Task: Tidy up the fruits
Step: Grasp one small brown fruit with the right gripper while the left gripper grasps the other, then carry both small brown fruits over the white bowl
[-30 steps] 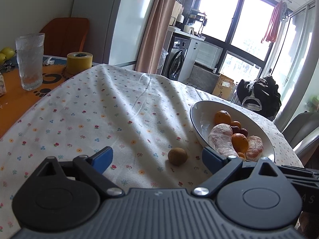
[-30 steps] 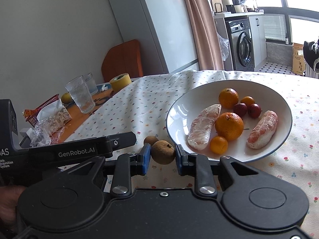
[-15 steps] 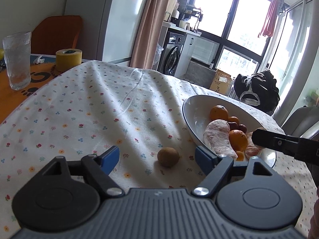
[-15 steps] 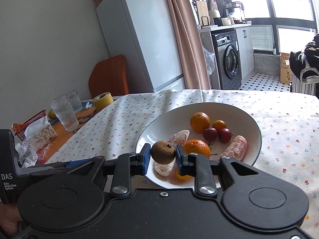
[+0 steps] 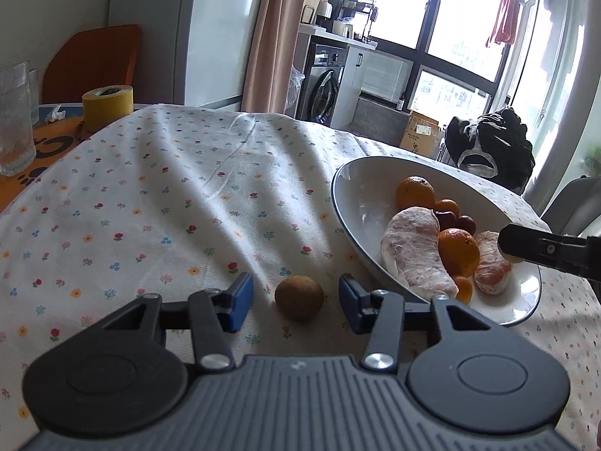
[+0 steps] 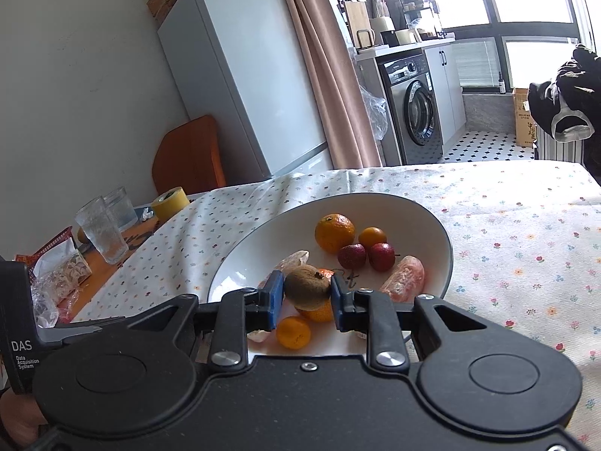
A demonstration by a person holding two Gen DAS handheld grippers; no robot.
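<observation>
**Q:** Right gripper [image 6: 305, 296] first: how does it stand?

**A:** Its blue pads [image 6: 275, 293] are pressed against a brown fruit [image 6: 306, 288], one on each side, and the fruit hangs clear between them above the near part of the bowl [image 6: 420, 208]. Beyond the fingertips, inside the bowl, sit a big orange [image 6: 334, 233], a small orange [image 6: 372, 236] to its right, and two red fruits [image 6: 366, 256] just ahead of the held one. A peeled segment [image 6: 403, 277] lies to the right of the pads; a tiny orange [image 6: 293, 332] shows below the left pad.

**Q:** And the left gripper [image 5: 296, 298]?

**A:** Spread wide, nothing held. A second brown fruit [image 5: 299, 297] lies on the cloth [image 5: 169, 195] in the gap, touching neither pad [image 5: 240, 298].

**Q:** Where is the bowl from there?

**A:** Ahead and to the right of the right-hand pad, its rim [image 5: 338, 203] close by. The right tool's dark finger reaches in over the far right side of it.

**Q:** Anything to the left?

**A:** Far ahead-left of the left gripper, a roll of yellow tape [image 5: 107, 107] and a glass [image 5: 13, 120] stand past the cloth's edge on an orange mat.
</observation>
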